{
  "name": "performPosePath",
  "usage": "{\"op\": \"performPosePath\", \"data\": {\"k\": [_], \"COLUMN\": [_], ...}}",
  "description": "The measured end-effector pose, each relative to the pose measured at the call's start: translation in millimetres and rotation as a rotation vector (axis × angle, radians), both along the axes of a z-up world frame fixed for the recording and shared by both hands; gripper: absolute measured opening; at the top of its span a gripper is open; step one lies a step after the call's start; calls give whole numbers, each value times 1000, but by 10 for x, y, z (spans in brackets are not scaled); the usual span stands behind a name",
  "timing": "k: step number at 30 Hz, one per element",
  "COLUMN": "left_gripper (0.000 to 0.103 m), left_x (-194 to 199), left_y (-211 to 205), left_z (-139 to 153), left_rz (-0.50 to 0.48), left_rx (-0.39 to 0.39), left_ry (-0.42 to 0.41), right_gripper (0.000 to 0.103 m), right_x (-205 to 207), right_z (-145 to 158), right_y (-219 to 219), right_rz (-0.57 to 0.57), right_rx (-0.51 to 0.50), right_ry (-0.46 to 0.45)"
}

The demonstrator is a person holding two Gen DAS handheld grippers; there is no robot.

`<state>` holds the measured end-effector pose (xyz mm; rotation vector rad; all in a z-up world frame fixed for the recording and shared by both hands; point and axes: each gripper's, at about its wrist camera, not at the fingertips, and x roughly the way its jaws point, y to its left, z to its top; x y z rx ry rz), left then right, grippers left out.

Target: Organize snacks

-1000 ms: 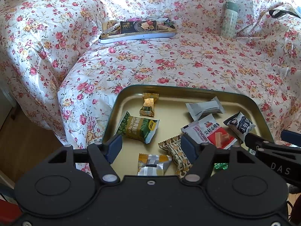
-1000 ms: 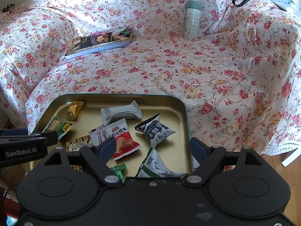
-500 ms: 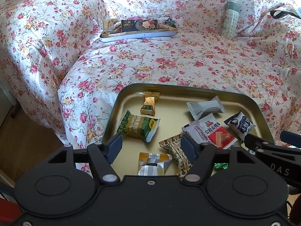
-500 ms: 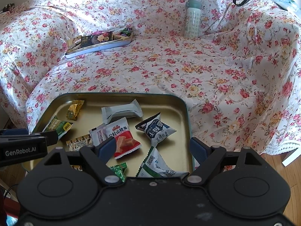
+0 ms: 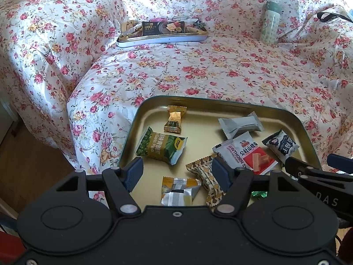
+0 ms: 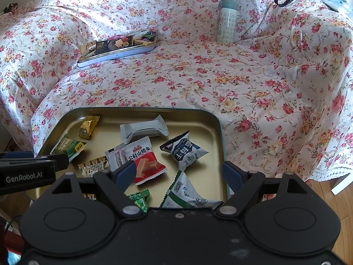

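Left tool (image 5: 176, 172), right tool (image 6: 178, 174) spread, empty, over rounded metal tray (image 6: 141, 110); crinkly foil snacks (image 6: 145, 156), perhaps.

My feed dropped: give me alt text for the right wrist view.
The open right claw hovers over a gold tray of wrapped snacks on a flowered sofa cover. Behind sit a second tray and a bottle.
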<state>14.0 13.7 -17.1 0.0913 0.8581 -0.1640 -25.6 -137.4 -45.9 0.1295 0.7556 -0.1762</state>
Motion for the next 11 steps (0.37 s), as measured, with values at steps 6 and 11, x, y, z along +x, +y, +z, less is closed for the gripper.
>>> {"op": "performPosePath", "data": {"k": [6, 11], "left_gripper": [71, 71], "left_x": [-1, -19], "left_y": [-7, -18], "left_z": [-2, 5], "left_rz": [-3, -11], "left_rx": [-3, -3], "left_ry": [4, -4], "right_gripper": [88, 88], "right_x": [-1, 1], "right_z": [-1, 2], "right_y": [0, -4], "right_rz": [0, 0], "right_rx": [0, 1], "right_ry": [0, 0]}}
